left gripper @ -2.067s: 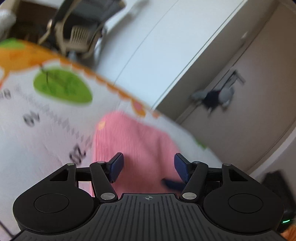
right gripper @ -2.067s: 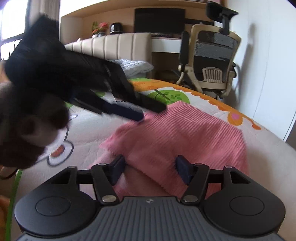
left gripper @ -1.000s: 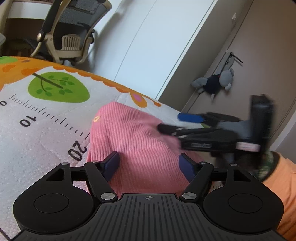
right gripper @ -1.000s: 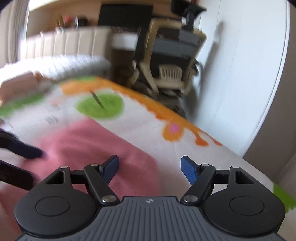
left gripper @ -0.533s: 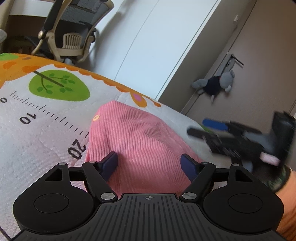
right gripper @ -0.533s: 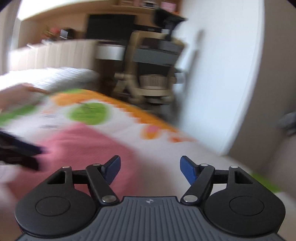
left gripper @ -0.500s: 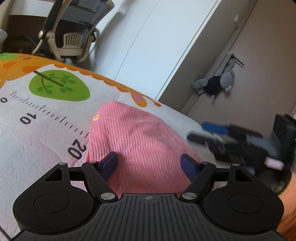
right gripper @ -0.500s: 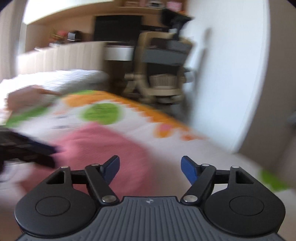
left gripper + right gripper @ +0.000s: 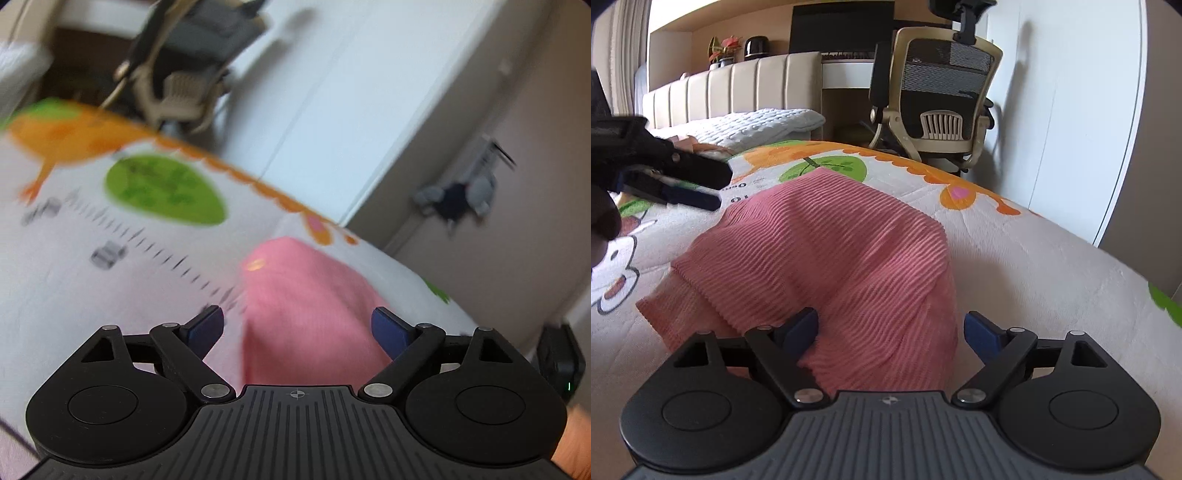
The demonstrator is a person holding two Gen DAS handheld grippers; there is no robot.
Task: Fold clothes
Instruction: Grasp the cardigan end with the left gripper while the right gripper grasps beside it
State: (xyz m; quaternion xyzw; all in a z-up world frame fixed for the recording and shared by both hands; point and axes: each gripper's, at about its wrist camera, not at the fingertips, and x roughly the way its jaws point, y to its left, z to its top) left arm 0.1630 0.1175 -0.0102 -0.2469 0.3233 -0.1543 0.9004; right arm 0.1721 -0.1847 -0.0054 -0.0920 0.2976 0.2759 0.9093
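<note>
My right claw (image 9: pixel 890 328) gapes wide over the near edge of the pink ribbed garment (image 9: pixel 827 251), folded on the printed bed cover (image 9: pixel 1034 266). Left claw (image 9: pixel 297 326) wide too, gripping nothing, hovering above.

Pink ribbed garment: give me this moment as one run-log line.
pink ribbed garment: folded, lying on printed mat | left gripper: open, empty | right gripper: open, empty, over garment's near edge | office chair: beyond mat
</note>
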